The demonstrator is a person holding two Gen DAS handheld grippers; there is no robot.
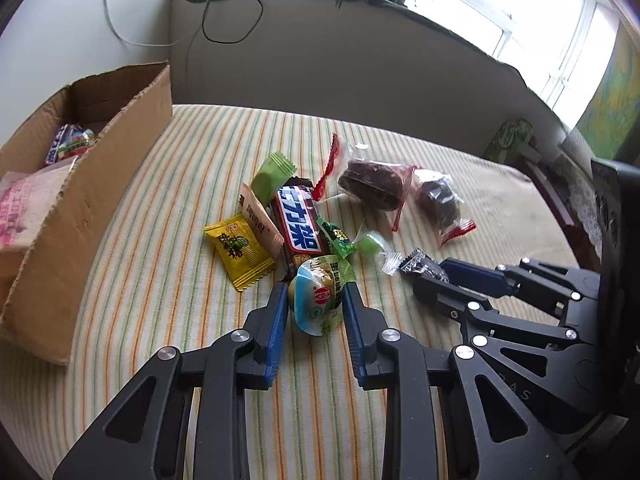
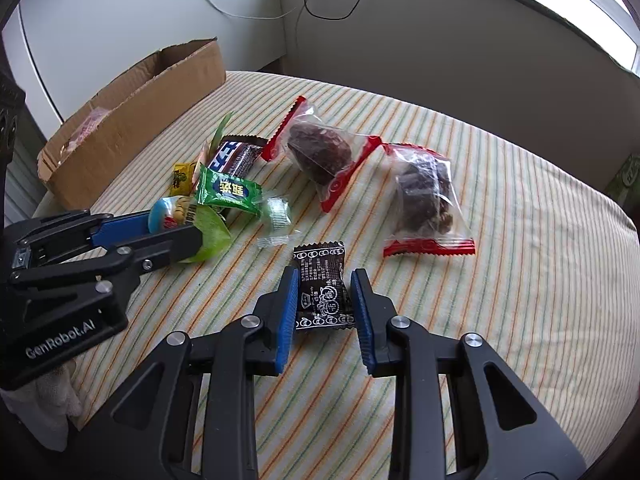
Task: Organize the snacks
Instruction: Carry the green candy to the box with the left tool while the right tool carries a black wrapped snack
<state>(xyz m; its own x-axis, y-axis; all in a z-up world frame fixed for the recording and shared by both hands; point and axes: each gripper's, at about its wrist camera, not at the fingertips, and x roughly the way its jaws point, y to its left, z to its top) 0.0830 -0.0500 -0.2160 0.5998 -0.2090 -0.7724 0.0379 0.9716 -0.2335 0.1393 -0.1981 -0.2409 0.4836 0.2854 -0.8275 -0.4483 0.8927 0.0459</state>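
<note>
Left gripper pinches the round blue-and-green snack at the 6 o'clock edge of the snack pile; pads touch both its sides. Right gripper pinches the black candy, which lies on the striped cloth, apart from the pile at its 4 o'clock. Two red-edged bags lie at the pile's 2 o'clock. Cardboard box stands at 9 o'clock with packets inside.
</note>
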